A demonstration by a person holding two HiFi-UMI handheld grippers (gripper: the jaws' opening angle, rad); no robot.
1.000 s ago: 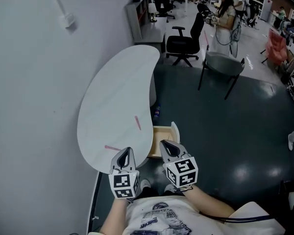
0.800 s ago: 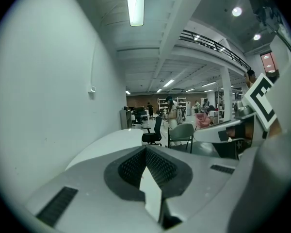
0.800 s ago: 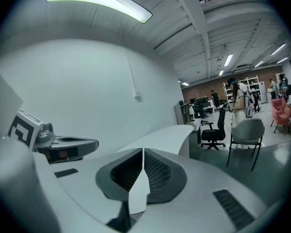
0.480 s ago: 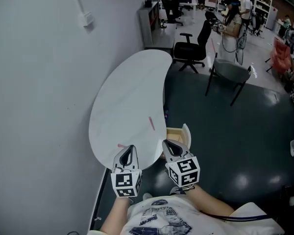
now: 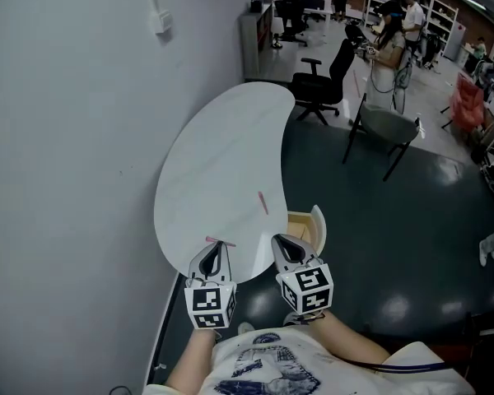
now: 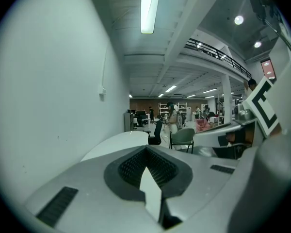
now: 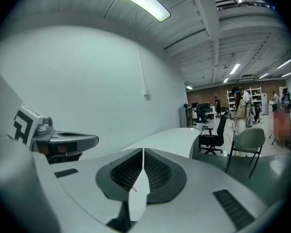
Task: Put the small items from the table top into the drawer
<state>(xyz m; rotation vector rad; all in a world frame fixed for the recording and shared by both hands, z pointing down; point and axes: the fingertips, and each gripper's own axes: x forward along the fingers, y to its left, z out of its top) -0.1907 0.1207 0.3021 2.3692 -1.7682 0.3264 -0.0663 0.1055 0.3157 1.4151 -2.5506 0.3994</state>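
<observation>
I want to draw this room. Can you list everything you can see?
table: one, white, curved, along the wall
sticks: two, pink, lying apart on the table's near end
drawer: one, light wood inside, open, at the table's right side
office chair: one, black, past the table's far end
chair: one, grey, on the dark floor
people: a few, far back
left tool: one, grey, shut, empty, over the table's near edge
right tool: one, grey, shut, empty, beside the drawer

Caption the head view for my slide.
Left hand-held gripper and right hand-held gripper, both shut, at a white table with two pink sticks; drawer open.
</observation>
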